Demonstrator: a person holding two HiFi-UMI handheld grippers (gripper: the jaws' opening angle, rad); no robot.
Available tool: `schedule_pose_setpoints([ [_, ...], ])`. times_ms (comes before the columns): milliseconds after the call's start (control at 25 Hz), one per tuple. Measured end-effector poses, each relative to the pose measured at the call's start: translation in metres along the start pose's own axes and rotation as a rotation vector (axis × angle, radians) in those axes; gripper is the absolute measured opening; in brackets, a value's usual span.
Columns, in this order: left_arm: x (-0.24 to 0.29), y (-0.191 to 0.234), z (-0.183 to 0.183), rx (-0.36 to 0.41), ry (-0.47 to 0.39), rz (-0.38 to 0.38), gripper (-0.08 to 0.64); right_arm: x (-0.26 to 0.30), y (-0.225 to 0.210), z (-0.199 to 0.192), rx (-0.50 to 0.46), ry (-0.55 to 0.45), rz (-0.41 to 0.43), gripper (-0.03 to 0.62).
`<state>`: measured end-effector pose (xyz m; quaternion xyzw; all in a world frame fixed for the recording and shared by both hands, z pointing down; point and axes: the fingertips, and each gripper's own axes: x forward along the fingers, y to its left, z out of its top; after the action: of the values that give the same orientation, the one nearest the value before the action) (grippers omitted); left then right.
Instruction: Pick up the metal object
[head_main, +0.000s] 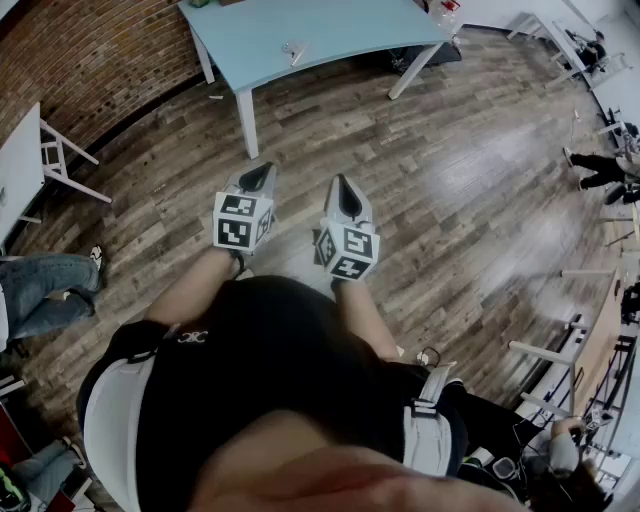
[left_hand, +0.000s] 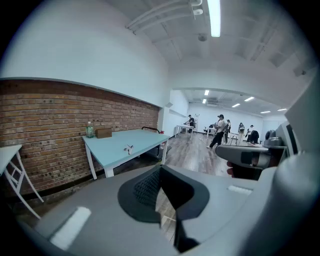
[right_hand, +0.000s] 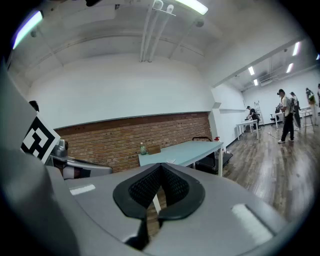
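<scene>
The metal object (head_main: 295, 50) is small and silvery and lies on a light blue table (head_main: 330, 35) across the wooden floor, far from both grippers. In the left gripper view the metal object (left_hand: 129, 148) sits mid-table. My left gripper (head_main: 262, 170) is held at waist height, aimed at the table, jaws shut with nothing between them (left_hand: 160, 170). Beside it, my right gripper (head_main: 340, 182) points the same way, its jaws likewise shut and empty (right_hand: 161, 167). The table (right_hand: 185, 150) stands ahead in the right gripper view.
A bottle (left_hand: 90, 130) and a brown box (left_hand: 104, 133) stand at the table's far end by the brick wall. A white table (head_main: 20, 170) and a seated person's legs (head_main: 40, 290) are at the left. Several people (left_hand: 220, 131) stand far down the room.
</scene>
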<state>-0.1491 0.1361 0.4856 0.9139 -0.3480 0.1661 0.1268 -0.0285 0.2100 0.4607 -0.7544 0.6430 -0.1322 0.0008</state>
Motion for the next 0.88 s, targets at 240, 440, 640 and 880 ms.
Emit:
schedule_pose_setpoints([
  [240, 0.003, -0.010, -0.001, -0.002, 0.006, 0.009, 0.000, -0.003, -0.010, 0.000, -0.008, 0.005, 0.010, 0.012],
  [440, 0.006, -0.012, -0.001, -0.005, 0.011, 0.026, 0.000, 0.000, -0.021, 0.003, 0.032, -0.012, 0.002, 0.014],
  [640, 0.011, -0.015, 0.000, -0.004, 0.013, 0.037, 0.000, 0.001, -0.030, 0.006, 0.048, -0.026, 0.001, 0.014],
  [880, 0.016, -0.025, 0.003, -0.005, 0.014, 0.051, 0.000, -0.001, -0.034, 0.005, 0.049, -0.021, 0.037, 0.014],
])
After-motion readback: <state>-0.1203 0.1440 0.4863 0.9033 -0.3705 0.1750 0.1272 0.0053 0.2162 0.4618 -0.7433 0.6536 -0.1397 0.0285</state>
